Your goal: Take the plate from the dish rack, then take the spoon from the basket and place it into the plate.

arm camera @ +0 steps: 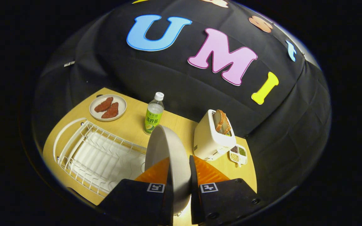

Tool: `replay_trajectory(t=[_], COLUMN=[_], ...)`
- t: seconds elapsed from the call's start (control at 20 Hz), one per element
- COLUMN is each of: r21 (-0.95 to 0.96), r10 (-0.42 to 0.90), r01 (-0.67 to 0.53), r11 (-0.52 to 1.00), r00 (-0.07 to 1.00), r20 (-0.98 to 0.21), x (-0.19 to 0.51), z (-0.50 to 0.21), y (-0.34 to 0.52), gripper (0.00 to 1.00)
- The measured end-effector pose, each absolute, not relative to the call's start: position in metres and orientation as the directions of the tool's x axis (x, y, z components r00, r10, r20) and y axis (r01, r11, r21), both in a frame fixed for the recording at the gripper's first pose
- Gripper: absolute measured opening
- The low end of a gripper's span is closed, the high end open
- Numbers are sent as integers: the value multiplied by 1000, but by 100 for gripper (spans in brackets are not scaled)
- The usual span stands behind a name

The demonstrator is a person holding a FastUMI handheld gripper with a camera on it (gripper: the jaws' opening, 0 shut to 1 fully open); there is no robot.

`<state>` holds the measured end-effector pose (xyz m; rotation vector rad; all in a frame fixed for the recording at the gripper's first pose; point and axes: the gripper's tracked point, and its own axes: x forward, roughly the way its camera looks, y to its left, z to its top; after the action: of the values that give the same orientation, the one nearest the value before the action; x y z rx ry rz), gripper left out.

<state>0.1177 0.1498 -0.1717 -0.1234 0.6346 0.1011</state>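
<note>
1. White and held on edge, the plate (168, 157) stands upright between the two fingers of the gripper (180, 171), which are closed against its two faces and grip it near its lower rim.
2. The plate is above the near end of the white wire dish rack (99, 157), which sits on a wooden table (127, 125).
3. Beyond the rack, a smaller plate (108, 107) carries two reddish-brown pieces of meat (107, 107).
4. A clear bottle (153, 114) with a green label and white cap stands upright just behind the held plate.
5. Beside the fingers, a cream toaster (212, 138) holds a slice of bread (222, 121) in its slot.
6. A small divided dish (238, 153) of grains lies just beside the toaster.
</note>
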Motion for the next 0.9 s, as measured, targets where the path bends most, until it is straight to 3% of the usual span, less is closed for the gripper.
replay_trajectory(t=[0.55,0.9], r21=[218,398], r10=[262,374], r01=[-166,-143], r11=[962,906], r00=[793,710], r20=[-550,-596], x=[59,-12], z=[-138,-172], y=[90,46], gripper=[26,26])
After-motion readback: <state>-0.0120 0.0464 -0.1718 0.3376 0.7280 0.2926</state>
